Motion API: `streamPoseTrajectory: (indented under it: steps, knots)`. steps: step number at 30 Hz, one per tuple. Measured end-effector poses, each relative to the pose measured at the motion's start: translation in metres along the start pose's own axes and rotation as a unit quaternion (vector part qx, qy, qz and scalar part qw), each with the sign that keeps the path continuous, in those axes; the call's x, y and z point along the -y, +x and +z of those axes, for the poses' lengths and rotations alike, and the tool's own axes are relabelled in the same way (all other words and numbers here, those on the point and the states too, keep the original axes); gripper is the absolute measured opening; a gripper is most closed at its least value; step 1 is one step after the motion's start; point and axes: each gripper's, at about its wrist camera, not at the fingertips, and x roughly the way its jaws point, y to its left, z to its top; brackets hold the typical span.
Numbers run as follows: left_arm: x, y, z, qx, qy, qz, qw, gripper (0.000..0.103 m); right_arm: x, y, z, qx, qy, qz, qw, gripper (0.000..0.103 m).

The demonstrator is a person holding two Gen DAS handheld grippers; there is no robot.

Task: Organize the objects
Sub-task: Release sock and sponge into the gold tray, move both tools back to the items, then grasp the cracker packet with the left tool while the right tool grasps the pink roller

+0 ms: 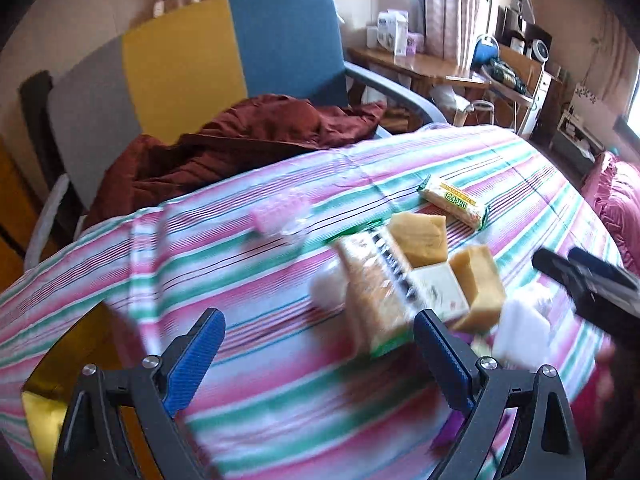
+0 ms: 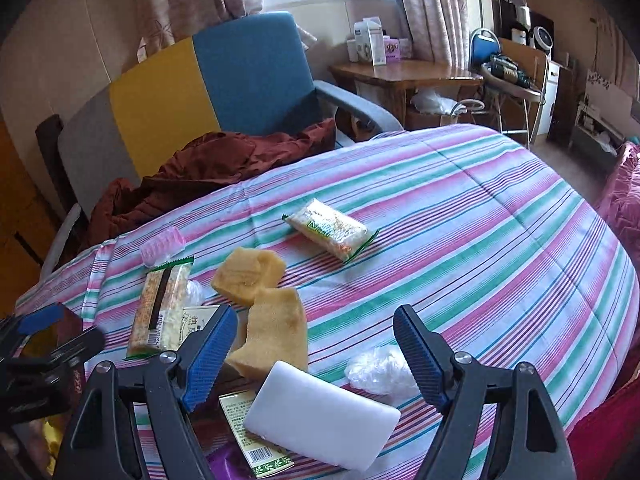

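Several objects lie on a striped cloth [image 2: 460,216]. Two tan soap blocks [image 2: 248,276] [image 2: 276,332], a white bar [image 2: 320,416], a snack packet [image 2: 160,312] and a second snack packet [image 2: 332,228] show in the right wrist view. My right gripper [image 2: 316,344] is open above the white bar and lower soap block. My left gripper [image 1: 320,352] is open and empty, low over the cloth beside a blurred snack packet [image 1: 376,296]. The soap blocks [image 1: 420,236] [image 1: 480,284] and far packet [image 1: 454,200] show there too. The right gripper's body [image 1: 588,280] is at the right.
A pink plastic roller [image 2: 162,246] and a crumpled clear bag [image 2: 380,370] lie on the cloth. A green-labelled box [image 2: 256,440] lies under the white bar. A chair [image 2: 224,88] with a dark red garment [image 2: 216,168] stands behind. A wooden desk [image 2: 400,72] stands at the back.
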Motion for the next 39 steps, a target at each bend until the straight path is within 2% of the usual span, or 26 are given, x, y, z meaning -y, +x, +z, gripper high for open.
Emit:
streamPoseTrajectory:
  steps: [9, 11, 12, 15, 20, 25, 29, 33, 37, 39]
  knots:
    - [0.027, 0.066, 0.027, -0.047, -0.001, 0.008, 0.9989, 0.094, 0.008, 0.010, -0.002, -0.028, 0.023, 0.022, 0.999, 0.082]
    - [0.028, 0.073, 0.028, -0.050, -0.001, 0.001, 0.9988, 0.076, 0.008, 0.011, -0.002, -0.032, 0.022, 0.025, 0.999, 0.082]
    - [0.028, 0.074, 0.027, -0.051, 0.001, -0.013, 0.9986, 0.052, 0.008, 0.012, -0.003, -0.033, 0.023, 0.026, 0.999, 0.082]
    - [0.027, 0.064, 0.022, -0.036, -0.001, -0.027, 0.9990, 0.047, 0.006, 0.011, -0.003, -0.032, 0.020, 0.029, 0.999, 0.082]
    - [0.008, 0.026, 0.005, -0.003, 0.002, -0.041, 0.9991, 0.047, 0.002, 0.009, -0.003, -0.029, 0.010, 0.025, 0.999, 0.080]
    - [-0.034, -0.011, -0.023, 0.009, -0.020, -0.052, 0.9984, 0.047, -0.019, 0.008, -0.003, -0.032, -0.034, 0.017, 0.999, 0.079]
    - [-0.067, -0.036, -0.044, 0.023, -0.028, -0.053, 0.9980, 0.047, -0.063, 0.016, 0.005, -0.052, -0.094, 0.039, 0.993, 0.079]
    - [-0.094, -0.057, -0.059, 0.040, -0.045, -0.058, 0.9965, 0.047, -0.122, 0.034, 0.024, -0.047, -0.147, 0.077, 0.985, 0.080]
    - [-0.120, -0.069, -0.070, 0.054, -0.075, -0.066, 0.9936, 0.047, -0.178, 0.074, 0.040, -0.061, -0.197, 0.085, 0.975, 0.084]
    - [-0.134, -0.071, -0.076, 0.053, -0.093, -0.072, 0.9916, 0.047, -0.204, 0.105, 0.046, -0.074, -0.229, 0.064, 0.969, 0.084]
